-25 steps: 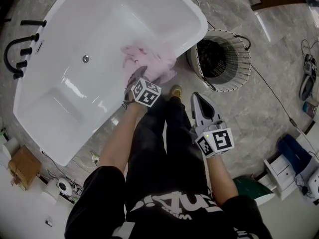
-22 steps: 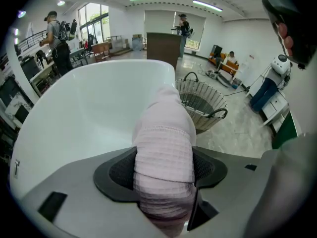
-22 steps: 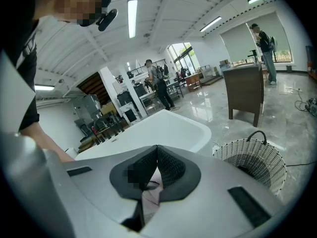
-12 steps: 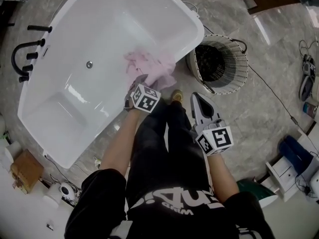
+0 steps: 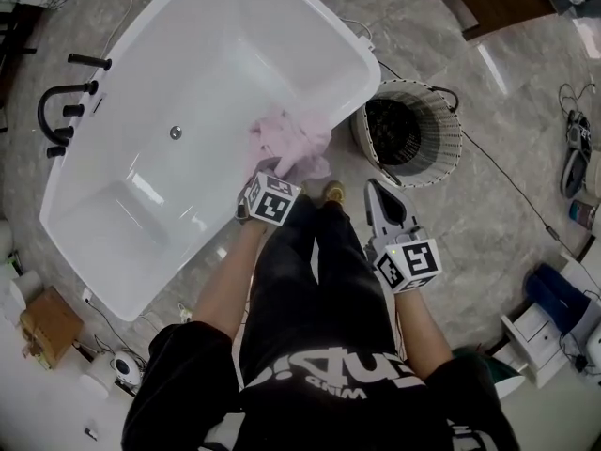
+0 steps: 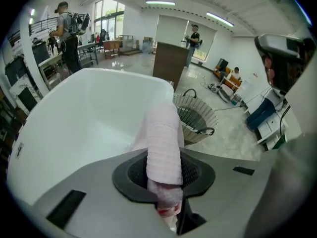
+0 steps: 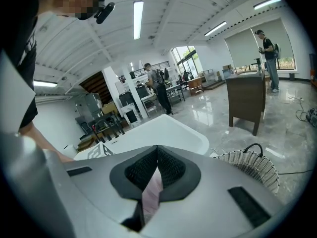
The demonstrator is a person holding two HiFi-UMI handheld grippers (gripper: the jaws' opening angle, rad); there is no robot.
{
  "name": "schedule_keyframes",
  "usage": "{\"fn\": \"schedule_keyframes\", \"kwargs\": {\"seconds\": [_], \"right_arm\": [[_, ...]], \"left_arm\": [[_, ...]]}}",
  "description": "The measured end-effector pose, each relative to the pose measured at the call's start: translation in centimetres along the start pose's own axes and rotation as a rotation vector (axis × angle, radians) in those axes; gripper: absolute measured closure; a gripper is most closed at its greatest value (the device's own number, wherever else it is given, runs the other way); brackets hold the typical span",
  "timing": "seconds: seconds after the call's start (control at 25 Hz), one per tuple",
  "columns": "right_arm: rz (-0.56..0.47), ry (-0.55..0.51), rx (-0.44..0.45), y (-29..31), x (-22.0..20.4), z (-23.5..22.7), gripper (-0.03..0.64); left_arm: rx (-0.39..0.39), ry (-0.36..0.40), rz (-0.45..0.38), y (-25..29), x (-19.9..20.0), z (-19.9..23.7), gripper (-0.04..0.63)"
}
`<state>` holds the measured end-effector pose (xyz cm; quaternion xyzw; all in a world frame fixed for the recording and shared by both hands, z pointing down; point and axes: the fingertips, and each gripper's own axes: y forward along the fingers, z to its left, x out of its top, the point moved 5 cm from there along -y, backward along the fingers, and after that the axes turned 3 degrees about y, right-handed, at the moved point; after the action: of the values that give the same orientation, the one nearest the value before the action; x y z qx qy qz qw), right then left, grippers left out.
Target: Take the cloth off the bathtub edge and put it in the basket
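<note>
The right claw (image 5: 375, 189) is held low in front of the person's legs, its jaws together with nothing between them; its own view (image 7: 157, 155) shows the pads meeting at the tip. A little further out and to the left, the left claw (image 5: 255, 178) is clamped on the pink cloth (image 5: 291, 144). In the left gripper view a ribbed fold of the cloth (image 6: 163, 143) runs up from between the pads. The bunched cloth lies over the near rim of the white bathtub (image 5: 188, 64), part inside, part hanging outside. Beyond the right claw, the wicker basket (image 5: 449, 148) stands on the floor just beside the tub's corner.
</note>
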<state>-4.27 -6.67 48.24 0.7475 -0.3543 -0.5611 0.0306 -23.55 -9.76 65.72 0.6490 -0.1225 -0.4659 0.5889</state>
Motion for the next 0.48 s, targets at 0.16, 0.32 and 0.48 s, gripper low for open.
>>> {"fn": "schedule_keyframes", "kwargs": {"seconds": [0.16, 0.32, 0.48], "right_arm": [[-0.008, -0.013, 0.006, -0.7, 1.1, 0.2, 0.607], [-0.023, -0.032, 0.013, -1.6, 2.5, 0.7, 0.607], [-0.046, -0.055, 0.021, -3.2, 4.1, 1.6, 0.607]], "left_arm": [[-0.009, -0.041, -0.060, -3.5, 1.2, -0.6, 0.506], [-0.008, -0.066, -0.128, -7.8, 3.7, -1.2, 0.508], [-0.001, -0.080, -0.205, -12.7, 6.9, -2.4, 0.509]]}}
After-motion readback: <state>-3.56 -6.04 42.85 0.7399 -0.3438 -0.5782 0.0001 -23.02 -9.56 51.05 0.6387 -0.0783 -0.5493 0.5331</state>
